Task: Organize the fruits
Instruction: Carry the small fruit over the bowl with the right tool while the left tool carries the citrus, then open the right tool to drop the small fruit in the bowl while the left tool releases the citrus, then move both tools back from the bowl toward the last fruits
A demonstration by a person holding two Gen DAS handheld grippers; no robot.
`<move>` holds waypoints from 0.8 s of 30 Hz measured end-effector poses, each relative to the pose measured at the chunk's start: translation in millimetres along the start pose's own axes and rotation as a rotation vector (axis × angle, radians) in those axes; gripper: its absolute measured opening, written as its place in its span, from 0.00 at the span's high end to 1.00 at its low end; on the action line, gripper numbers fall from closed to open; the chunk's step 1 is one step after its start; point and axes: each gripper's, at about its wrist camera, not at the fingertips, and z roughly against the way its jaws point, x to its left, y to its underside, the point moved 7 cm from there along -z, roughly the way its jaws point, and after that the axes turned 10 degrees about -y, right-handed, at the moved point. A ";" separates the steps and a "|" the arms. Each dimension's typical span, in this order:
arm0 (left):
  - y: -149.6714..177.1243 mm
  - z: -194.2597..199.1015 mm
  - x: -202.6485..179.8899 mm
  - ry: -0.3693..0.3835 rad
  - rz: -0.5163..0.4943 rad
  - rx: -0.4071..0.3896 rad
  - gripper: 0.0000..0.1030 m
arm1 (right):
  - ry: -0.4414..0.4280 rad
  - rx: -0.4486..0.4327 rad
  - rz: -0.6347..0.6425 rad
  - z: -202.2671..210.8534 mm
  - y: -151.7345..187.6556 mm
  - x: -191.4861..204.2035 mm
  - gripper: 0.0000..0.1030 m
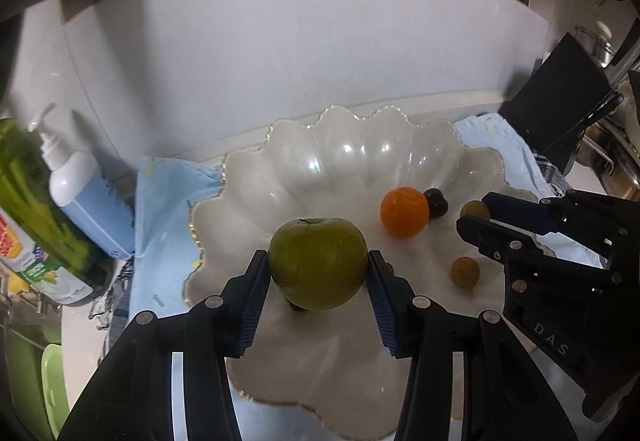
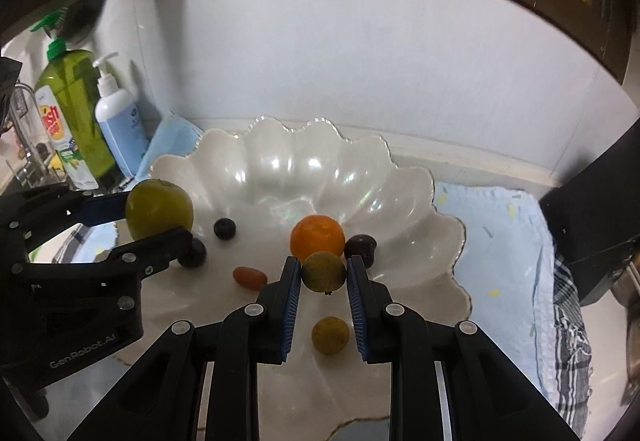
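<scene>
Left wrist: each hand-held gripper (image 1: 318,273) clamps fruit above bowl's scalloped rim (image 1: 224,177).

"GenRobot.AI" on left gripper (image 2: 158,237)

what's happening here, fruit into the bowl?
Yes. A person holds a tool in each hand over the white scalloped bowl. The left tool is shut on a green apple; the right tool is shut on a small yellow-green fruit. Neither is released yet. Already in the bowl: an orange, dark plums, a small red fruit and another yellow-green one.
</scene>
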 end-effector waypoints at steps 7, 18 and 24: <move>0.7 -19.9 -10.2 0.013 -0.026 0.056 0.53 | -0.009 0.064 -0.035 -17.6 3.3 -12.9 0.76; 1.6 -25.9 -13.8 -0.001 -0.031 0.074 0.38 | -0.008 0.094 -0.054 -23.2 5.7 -17.4 0.67; 5.7 -19.2 -4.9 -0.028 -0.012 0.075 0.34 | 0.020 0.075 -0.059 -12.1 5.8 -19.7 0.61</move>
